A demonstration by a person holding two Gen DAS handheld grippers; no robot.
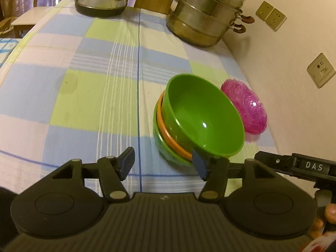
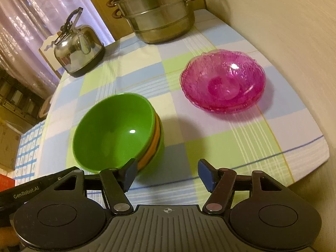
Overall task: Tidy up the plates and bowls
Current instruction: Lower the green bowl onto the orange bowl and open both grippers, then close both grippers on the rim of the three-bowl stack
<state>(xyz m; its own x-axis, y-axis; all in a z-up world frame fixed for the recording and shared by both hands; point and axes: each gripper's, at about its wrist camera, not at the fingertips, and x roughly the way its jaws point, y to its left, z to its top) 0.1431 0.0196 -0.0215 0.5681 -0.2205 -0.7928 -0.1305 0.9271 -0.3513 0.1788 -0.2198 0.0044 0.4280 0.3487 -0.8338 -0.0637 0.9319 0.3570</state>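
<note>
Left gripper: the left gripper (image 1: 163, 163) has its jaws parted, with nothing between the pads; only tablecloth shows in the gap. Its right fingertip (image 1: 200, 164) overlaps the near rim of the bowl stack in the left wrist view; whether it touches cannot be told.
Right gripper: the right gripper (image 2: 167, 175) also stands with jaws apart and grips nothing. Its left fingertip (image 2: 129, 174) sits just at the near edge of the bowl stack in the right wrist view; contact cannot be told.
Bowl stack: a green bowl (image 1: 201, 115) is nested on top, tilted, inside an orange bowl (image 1: 168, 134) of which only the rim shows, and that sits in a lower green bowl (image 1: 166, 149). The stack rests on the tablecloth, near the grippers.
Pink dishes: translucent pink glass dishes (image 2: 222, 84), apparently more than one nested, lie near the stack, toward the wall, apart from it.
Surface: a checked tablecloth (image 1: 84, 84) in blue, green and white covers the table.
Far end: a steel steamer pot (image 2: 155, 14) with brown handles and a steel kettle (image 2: 78, 46) stand well apart from the bowls.
Wall: wall sockets (image 1: 320, 70) are on the pale wall beside the table.
Person: fingers (image 1: 330, 212) show at the lower right edge of the left wrist view.
</note>
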